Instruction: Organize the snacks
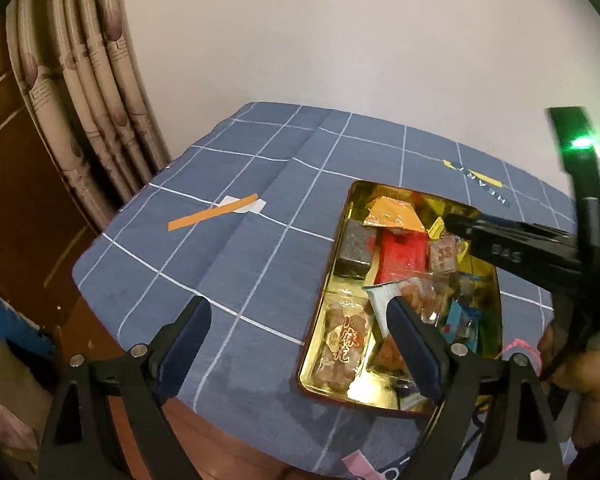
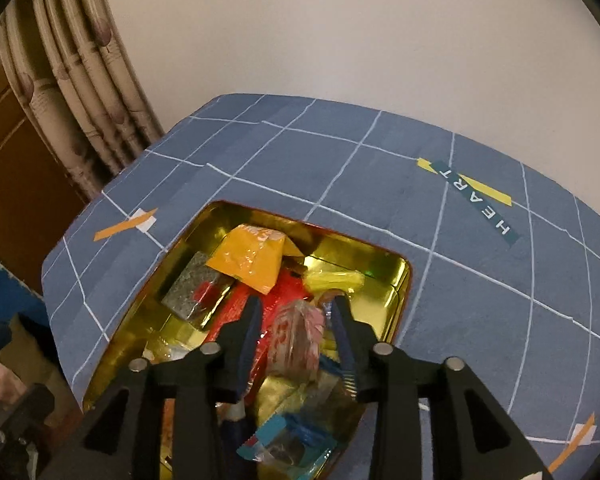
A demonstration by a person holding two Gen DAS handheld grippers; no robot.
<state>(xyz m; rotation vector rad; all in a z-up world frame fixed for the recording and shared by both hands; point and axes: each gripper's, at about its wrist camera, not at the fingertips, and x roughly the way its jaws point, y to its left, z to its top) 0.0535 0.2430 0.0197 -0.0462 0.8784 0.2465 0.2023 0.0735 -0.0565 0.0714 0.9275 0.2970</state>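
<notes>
A gold tin tray (image 1: 332,264) (image 2: 396,304) sits on the blue checked tablecloth, filled with several snacks: an orange packet (image 1: 392,216) (image 2: 252,260), a red packet (image 1: 404,256), a grey bar (image 1: 356,248) (image 2: 192,288) and a clear bag of brown pieces (image 1: 344,340). My right gripper (image 2: 296,312) (image 1: 456,226) hovers over the tray with its fingers around a small clear pink-and-red packet (image 2: 298,336) (image 1: 444,256). My left gripper (image 1: 300,312) is open and empty, above the tray's left edge.
The blue tablecloth (image 1: 240,184) covers a small table against a white wall. An orange strip (image 1: 212,216) is printed on the cloth left of the tray. Curtains (image 1: 84,92) hang at the left, and brown floor lies beyond the table's left edge.
</notes>
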